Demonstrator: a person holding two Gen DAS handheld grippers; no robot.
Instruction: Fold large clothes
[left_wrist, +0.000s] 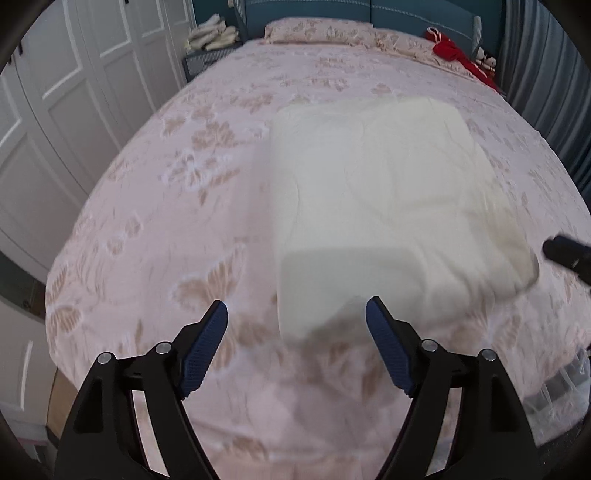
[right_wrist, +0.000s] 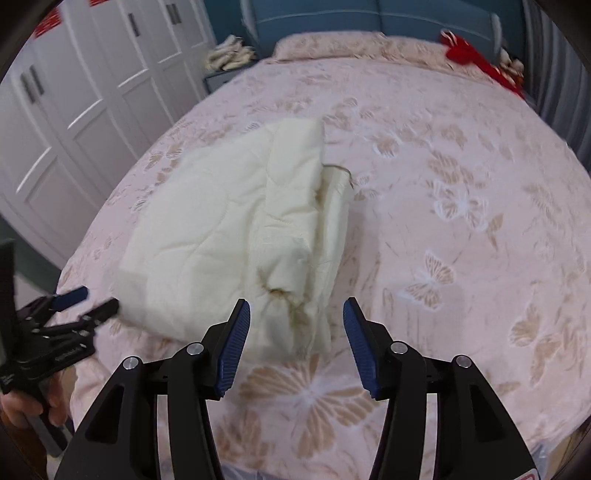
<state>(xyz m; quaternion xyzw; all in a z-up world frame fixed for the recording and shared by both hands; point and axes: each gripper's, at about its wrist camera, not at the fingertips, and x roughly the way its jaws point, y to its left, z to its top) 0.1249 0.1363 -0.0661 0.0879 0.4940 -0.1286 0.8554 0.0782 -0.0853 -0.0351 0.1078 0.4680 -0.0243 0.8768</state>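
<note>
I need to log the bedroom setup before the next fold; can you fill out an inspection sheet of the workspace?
Surface: pink bedspread with beige butterfly print, bare around the bundle.
Job's things: cream quilted garment, folded into a thick bundle.
Clutter: red cloth near the headboard.
Grippers: left gripper open, empty; right gripper open, empty.
Cables: nothing seen.
Surroundings: white panelled wardrobe doors, blue headboard.
</note>
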